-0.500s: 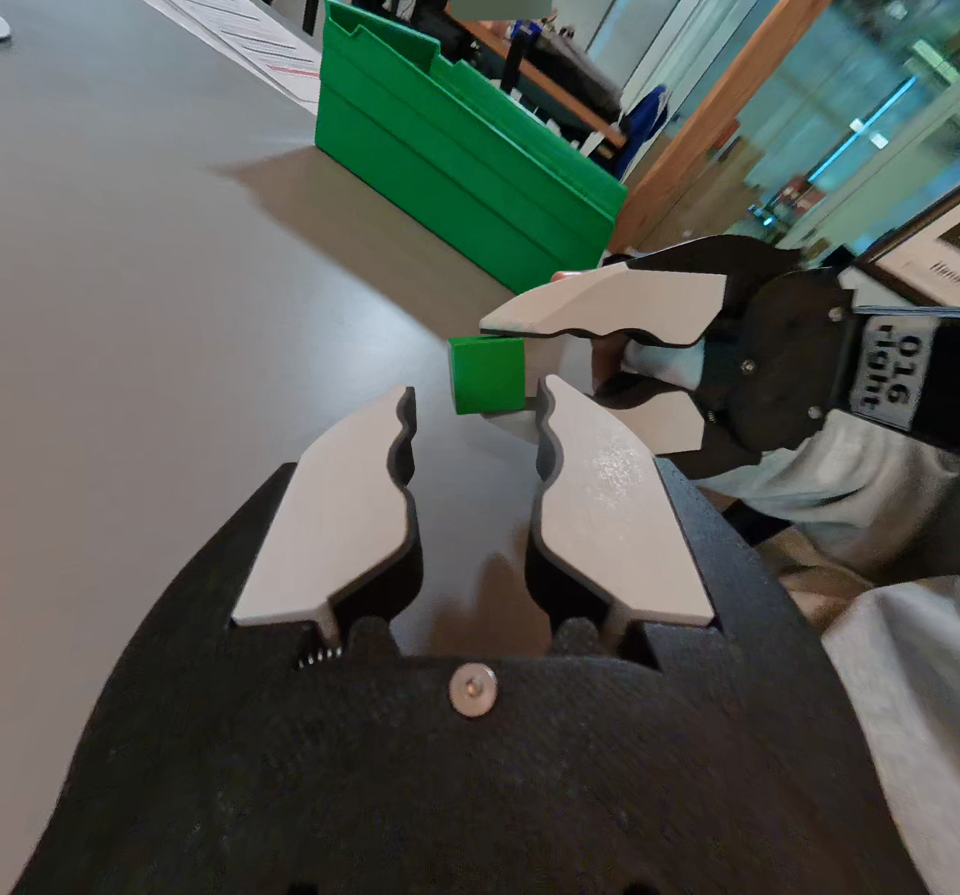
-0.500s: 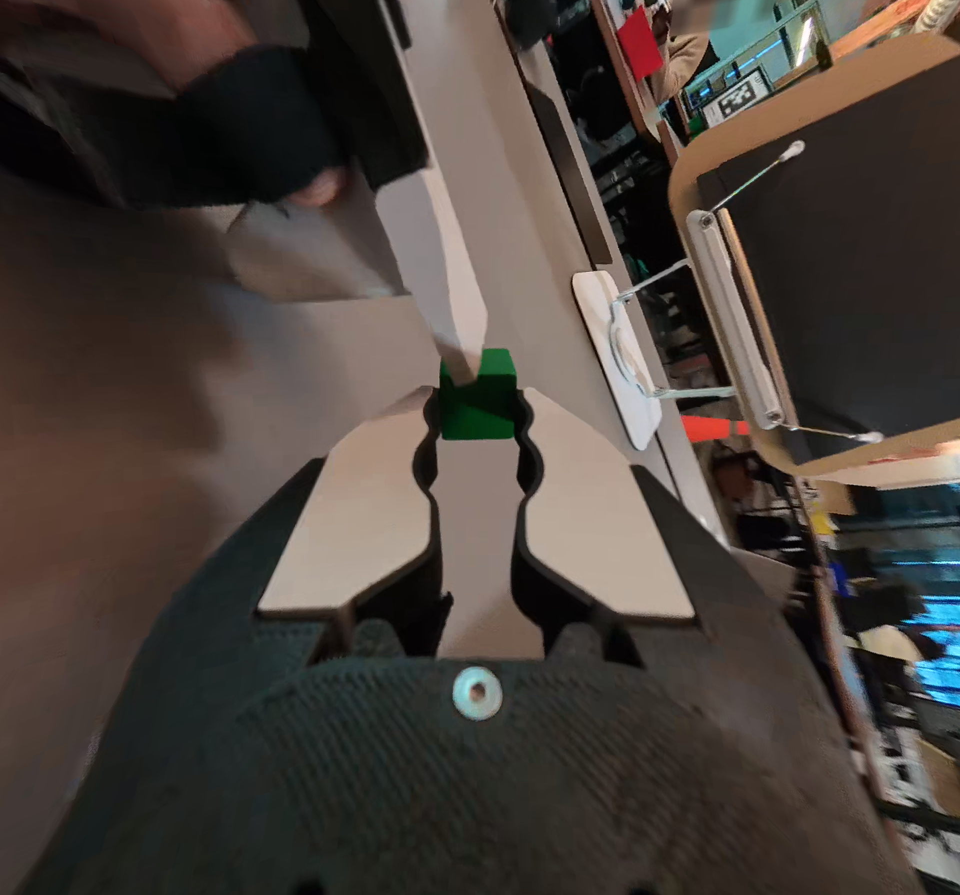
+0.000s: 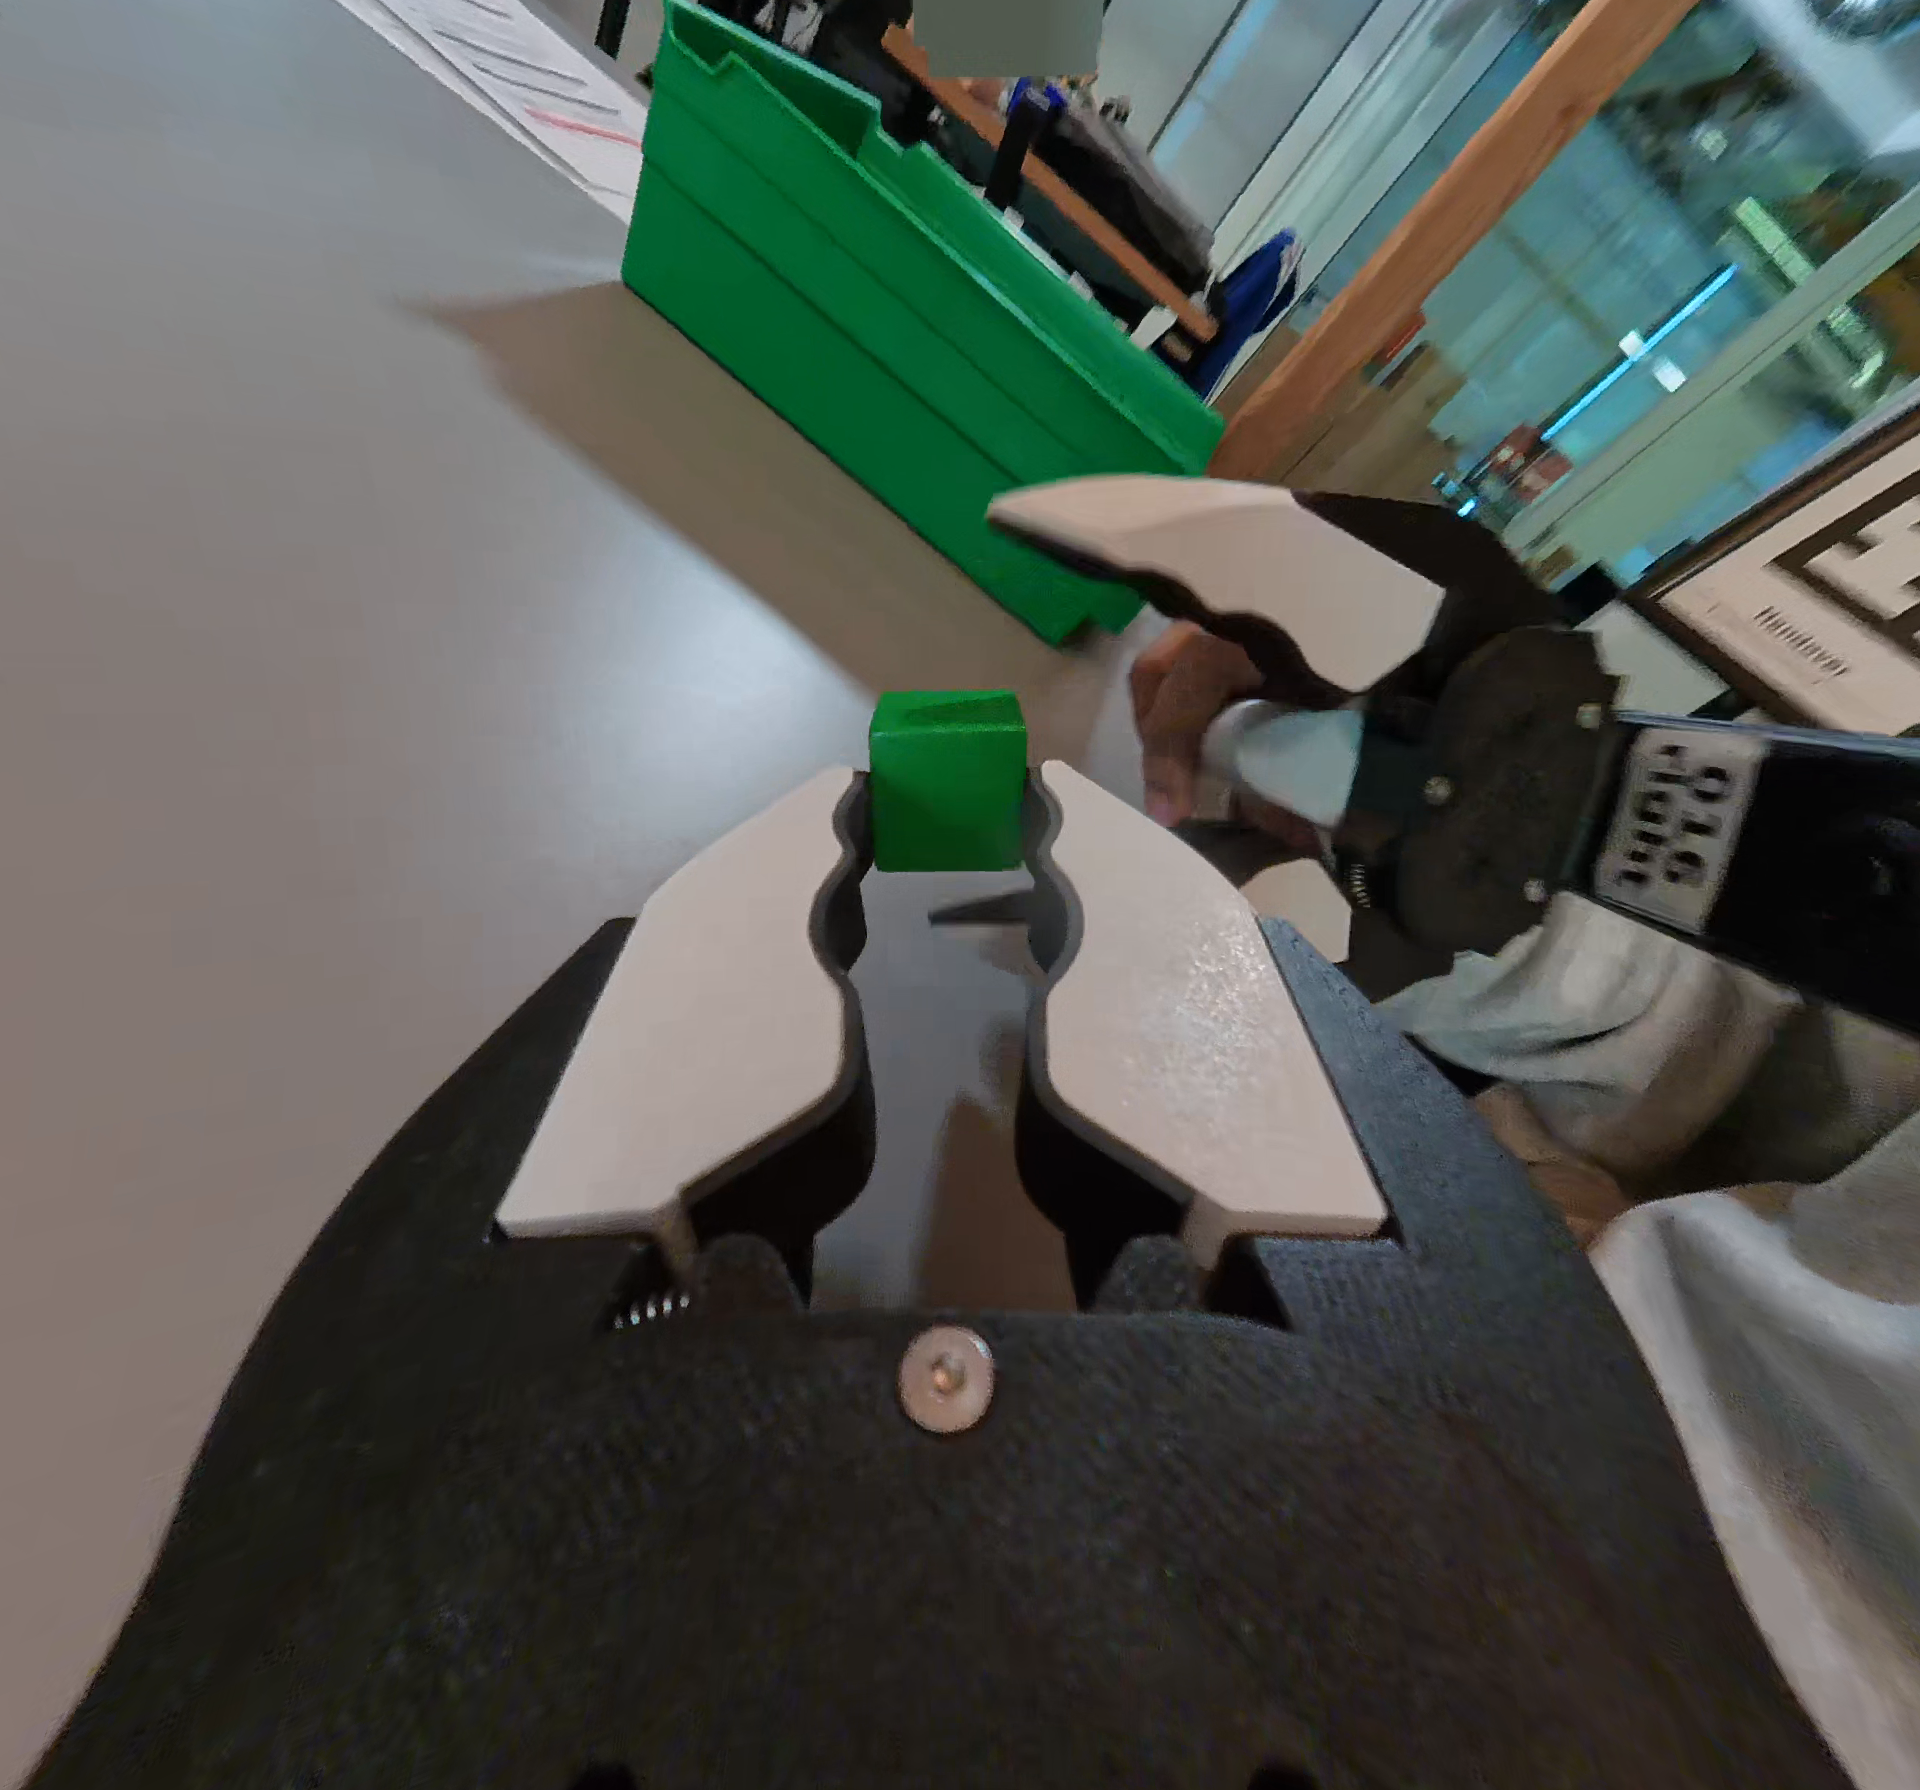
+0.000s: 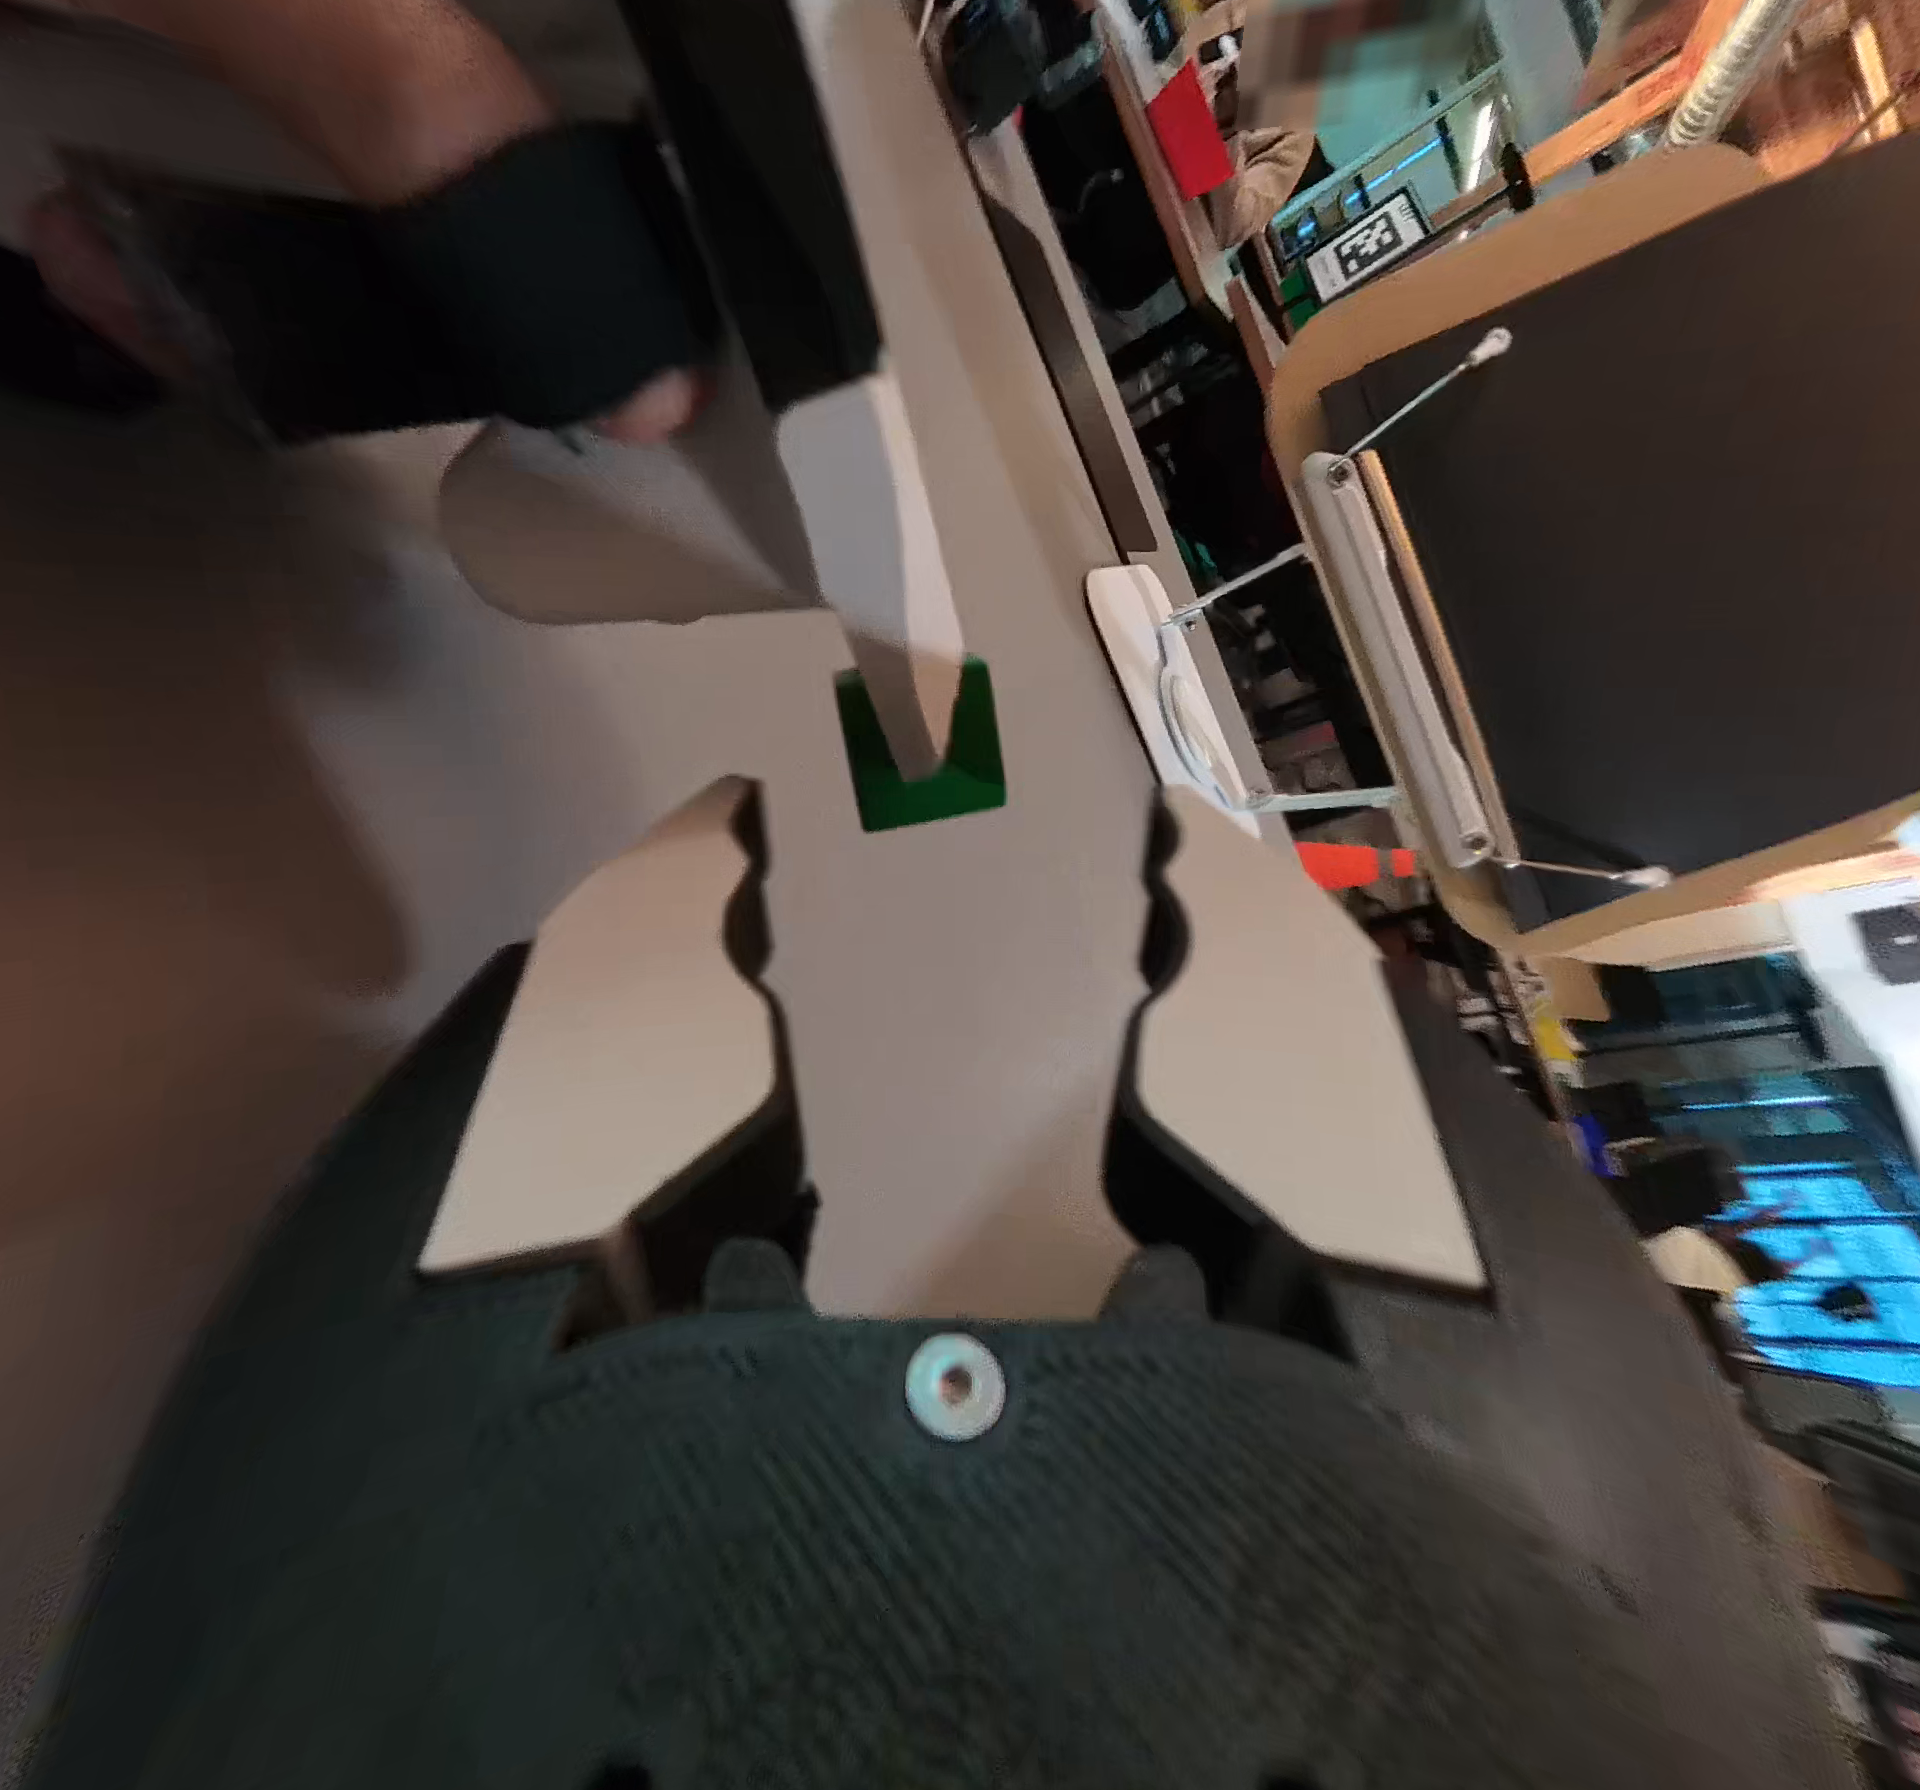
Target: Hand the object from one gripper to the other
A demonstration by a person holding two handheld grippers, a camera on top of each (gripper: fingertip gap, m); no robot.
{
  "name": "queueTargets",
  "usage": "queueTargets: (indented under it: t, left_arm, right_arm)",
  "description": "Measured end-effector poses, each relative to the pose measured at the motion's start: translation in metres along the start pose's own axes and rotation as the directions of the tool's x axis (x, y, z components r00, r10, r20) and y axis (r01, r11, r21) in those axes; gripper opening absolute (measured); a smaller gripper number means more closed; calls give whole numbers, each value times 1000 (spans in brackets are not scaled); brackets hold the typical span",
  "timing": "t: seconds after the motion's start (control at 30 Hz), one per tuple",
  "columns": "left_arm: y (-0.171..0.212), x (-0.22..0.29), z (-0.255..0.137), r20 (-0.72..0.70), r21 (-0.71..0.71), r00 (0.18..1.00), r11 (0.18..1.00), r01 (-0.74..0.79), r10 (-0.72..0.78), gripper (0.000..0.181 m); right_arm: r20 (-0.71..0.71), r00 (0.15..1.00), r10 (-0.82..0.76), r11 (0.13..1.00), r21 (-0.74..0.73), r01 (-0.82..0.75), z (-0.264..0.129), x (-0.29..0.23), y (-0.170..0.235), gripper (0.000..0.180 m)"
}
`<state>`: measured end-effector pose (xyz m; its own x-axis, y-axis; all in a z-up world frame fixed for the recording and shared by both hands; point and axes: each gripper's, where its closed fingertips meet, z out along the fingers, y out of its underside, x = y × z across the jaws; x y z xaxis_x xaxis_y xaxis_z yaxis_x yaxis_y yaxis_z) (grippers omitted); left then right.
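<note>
A small green cube (image 3: 945,790) sits between the tips of my left gripper (image 3: 948,790), which is shut on it above the grey table. My right gripper (image 4: 951,810) is open and empty, its fingers spread wide just short of the cube (image 4: 930,784). In the right wrist view the left gripper's finger (image 4: 899,618) comes down from above and covers the middle of the cube. In the left wrist view the right gripper shows at the right with its upper finger (image 3: 1216,545) raised clear of the cube.
A green plastic bin (image 3: 883,317) stands on the grey table (image 3: 312,597) behind the grippers. White paper sheets (image 3: 468,36) lie at the far edge. A white stand (image 4: 1164,691) and a black board (image 4: 1662,577) are at the right. Only a small space, under 4 cm, lies between the two pairs of fingers.
The cube has passed from the right gripper to the left. The left gripper closed on it. The right gripper opened and drew back a little.
</note>
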<state>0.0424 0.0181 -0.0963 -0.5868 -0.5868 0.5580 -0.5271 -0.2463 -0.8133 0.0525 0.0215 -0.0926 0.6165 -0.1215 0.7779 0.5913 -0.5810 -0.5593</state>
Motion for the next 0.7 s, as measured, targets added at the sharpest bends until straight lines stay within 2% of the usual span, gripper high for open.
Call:
queueTargets:
  t: [0.07,0.1,0.17,0.23,0.3,0.37,0.43,0.5,0.63,0.7]
  left_arm:
    - [-6,1,-4,-57,38,997,997,60,-58,28]
    - [-8,2,-6,-86,55,993,995,89,-84,28]
    - [-13,4,-8,-147,82,981,987,136,-123,28]
    - [-16,10,-10,-205,100,970,983,151,-129,28]
    - [-18,18,-11,-247,107,963,985,137,-107,28]
    - [-18,27,-11,-280,110,958,989,99,-64,28]
    - [-17,34,-10,-303,111,953,992,62,-26,28]
    - [-17,40,-9,-322,114,947,993,41,-2,28]
    - [-18,44,-10,-341,125,940,992,34,11,28]
    - [-17,46,-10,-352,123,936,992,37,8,28]
  right_arm:
    - [39,985,170,981,91,-173,-1,9,-3,94]
    - [84,960,268,949,150,-278,-4,13,-7,98]
    - [217,863,455,831,245,-500,-13,22,-13,94]
    - [386,693,610,666,226,-711,-19,26,-13,73]
    - [551,465,694,463,153,-873,-26,30,-16,53]
    - [667,212,715,232,60,-971,-32,38,-20,48]
    - [735,22,677,63,-28,-998,-36,43,-22,48]
    - [755,-44,655,27,-82,-996,-36,40,-23,46]
    - [765,-6,643,116,-105,-988,-37,26,-32,36]
    - [769,0,639,133,-111,-985,-36,21,-35,33]
